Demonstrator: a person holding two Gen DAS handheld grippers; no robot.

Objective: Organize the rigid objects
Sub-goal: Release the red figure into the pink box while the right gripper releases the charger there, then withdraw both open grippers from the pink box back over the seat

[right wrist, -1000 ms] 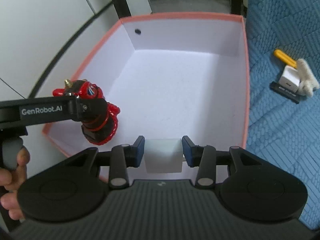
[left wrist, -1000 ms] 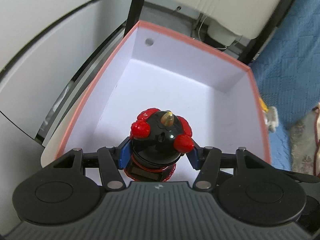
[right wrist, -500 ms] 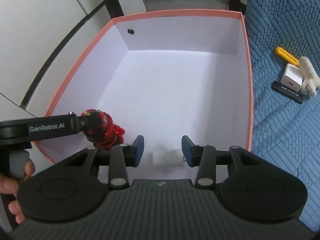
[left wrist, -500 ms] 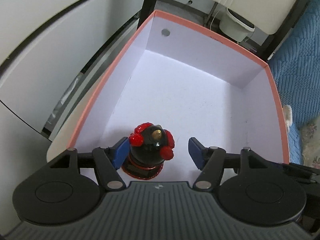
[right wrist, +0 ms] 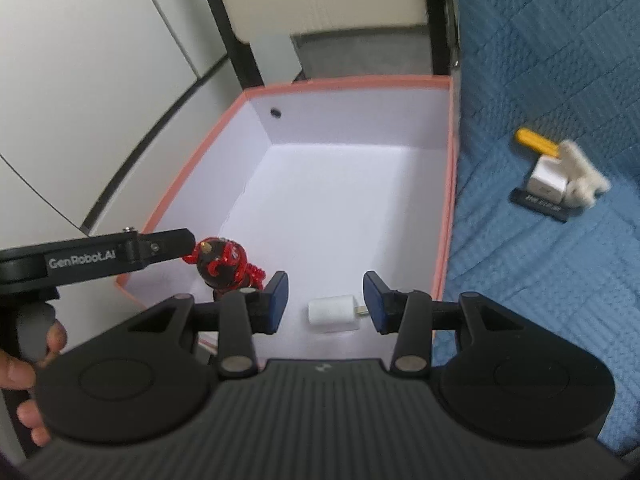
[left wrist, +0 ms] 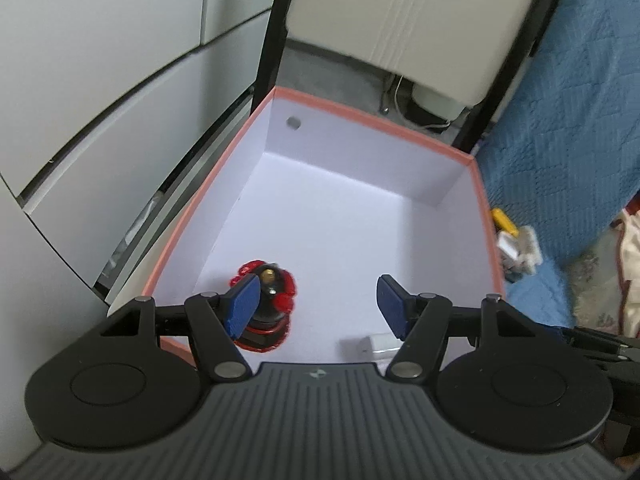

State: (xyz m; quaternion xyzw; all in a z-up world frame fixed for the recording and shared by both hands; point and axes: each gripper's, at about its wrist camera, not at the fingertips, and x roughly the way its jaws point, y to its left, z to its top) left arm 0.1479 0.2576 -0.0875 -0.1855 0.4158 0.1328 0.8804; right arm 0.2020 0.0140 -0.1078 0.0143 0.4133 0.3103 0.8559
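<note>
A pink-rimmed white box (left wrist: 476, 160) (right wrist: 450, 208) sits on the floor beside a blue quilt. A red and black toy figure (left wrist: 272, 304) (right wrist: 224, 266) stands in its near left corner. A white charger plug (right wrist: 332, 314) (left wrist: 378, 342) lies on the box floor near the front. My left gripper (left wrist: 316, 302) is open above the box, the toy behind its left finger. My right gripper (right wrist: 324, 300) is open above the white plug. The left gripper's arm (right wrist: 100, 258) shows in the right wrist view.
On the blue quilt (right wrist: 540, 260) to the right lie a yellow object (right wrist: 534, 142), a white cube adapter (right wrist: 546, 182), a white fluffy item (right wrist: 582, 176) and a black bar (right wrist: 538, 204). White cabinet panels (left wrist: 100, 120) stand left. A chair frame (left wrist: 400, 20) stands behind the box.
Both grippers opened and let go: the toy now stands in the box and the white plug lies on its floor. Both grippers have risen and drawn back from the box.
</note>
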